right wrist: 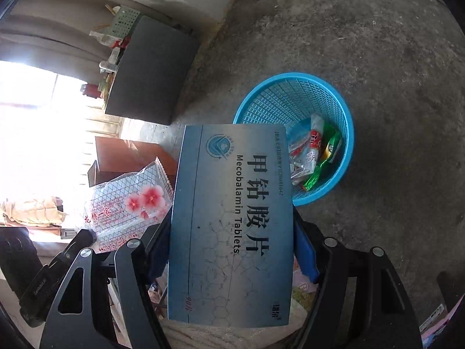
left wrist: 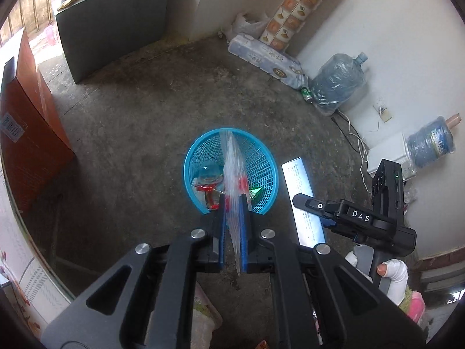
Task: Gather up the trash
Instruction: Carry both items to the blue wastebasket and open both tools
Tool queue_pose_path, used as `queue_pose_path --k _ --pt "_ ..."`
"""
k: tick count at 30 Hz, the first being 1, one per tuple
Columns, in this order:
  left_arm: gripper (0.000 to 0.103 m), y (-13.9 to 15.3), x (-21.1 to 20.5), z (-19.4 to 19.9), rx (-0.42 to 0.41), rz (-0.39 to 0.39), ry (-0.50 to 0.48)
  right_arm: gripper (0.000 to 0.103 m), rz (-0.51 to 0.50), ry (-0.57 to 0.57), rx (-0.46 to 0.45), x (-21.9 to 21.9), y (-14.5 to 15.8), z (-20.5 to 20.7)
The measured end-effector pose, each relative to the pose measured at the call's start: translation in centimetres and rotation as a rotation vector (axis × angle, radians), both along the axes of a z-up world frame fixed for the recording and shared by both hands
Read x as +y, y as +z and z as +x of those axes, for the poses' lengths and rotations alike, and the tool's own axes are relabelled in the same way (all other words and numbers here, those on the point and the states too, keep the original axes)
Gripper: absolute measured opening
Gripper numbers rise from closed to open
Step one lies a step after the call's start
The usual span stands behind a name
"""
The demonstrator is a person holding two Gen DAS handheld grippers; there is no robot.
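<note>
Fingers (left wrist: 245,232) pinch the clear wrapper (left wrist: 232,163) above the basket (left wrist: 261,157).

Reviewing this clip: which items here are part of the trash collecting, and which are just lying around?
Part of the job:
- blue basket with wrappers inside
- clear plastic bag in left gripper
- tablet box in right gripper

Just lying about:
- water jug
- tissue pack
- green can
- orange box

Black gripper (left wrist: 232,206), blue-padded jaws, silver screws, white sleeve (left wrist: 398,276).
</note>
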State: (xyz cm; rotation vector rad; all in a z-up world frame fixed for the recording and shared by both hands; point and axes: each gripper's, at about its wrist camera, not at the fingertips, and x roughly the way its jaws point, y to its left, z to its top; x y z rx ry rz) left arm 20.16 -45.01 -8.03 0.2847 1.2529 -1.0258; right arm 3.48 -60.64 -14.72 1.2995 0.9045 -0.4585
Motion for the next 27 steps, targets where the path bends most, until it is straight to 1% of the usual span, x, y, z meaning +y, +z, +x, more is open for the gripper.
queue_pose_path --k 3,6,7,8,10,11,13,14,16,20,24,26,27 --pt "0.006 -3.2 -3.3 0.4 0.000 0.073 -0.021 0.070 0.043 -0.025 0.021 -2.3 -3.0 1.5" --pt "0.007 -5.7 -6.6 1.3 -0.011 0.115 -0.028 0.070 0.036 -0.034 0.046 -4.9 -5.7 3.8" --pt "0.012 -6.3 -8.1 1.3 -0.023 0.126 -0.030 0.070 0.041 -0.036 0.062 -5.8 -6.7 4.5" --pt "0.027 -7.0 -9.0 1.5 -0.018 0.129 -0.037 0.070 0.051 -0.047 0.077 -6.6 -7.7 5.0" --pt "0.051 -7.9 -10.3 1.7 -0.026 0.140 -0.035 0.071 0.068 -0.055 0.092 -7.7 -9.4 5.8" --pt "0.053 -8.1 -10.5 1.8 -0.039 0.144 -0.025 0.071 0.065 -0.061 0.110 -8.1 -9.9 6.0" --pt "0.053 -8.0 -10.3 1.8 -0.024 0.117 -0.010 0.071 0.049 -0.071 0.116 -8.4 -10.3 6.0" --pt "0.053 -7.7 -9.9 1.9 -0.014 0.102 -0.003 0.071 0.050 -0.070 0.104 -8.4 -10.4 5.9" --pt "0.053 -7.0 -9.0 2.1 -0.022 0.079 0.012 0.071 0.048 -0.065 0.085 -8.3 -10.3 5.7" --pt "0.053 -4.5 -6.9 2.4 -0.043 0.041 0.036 0.072 0.017 -0.059 0.097 -8.4 -10.3 6.4" --pt "0.053 -0.4 -3.7 2.1 -0.076 -0.018 0.039 0.073 -0.002 -0.069 0.097 -8.7 -10.1 7.3" --pt "0.057 1.9 -1.5 2.0 -0.097 -0.056 0.046 0.075 -0.034 -0.060 0.095 -8.7 -9.6 7.8" --pt "0.058 3.0 -0.4 1.9 -0.112 -0.070 0.052 0.075 -0.051 -0.053 0.091 -8.6 -9.3 8.1"
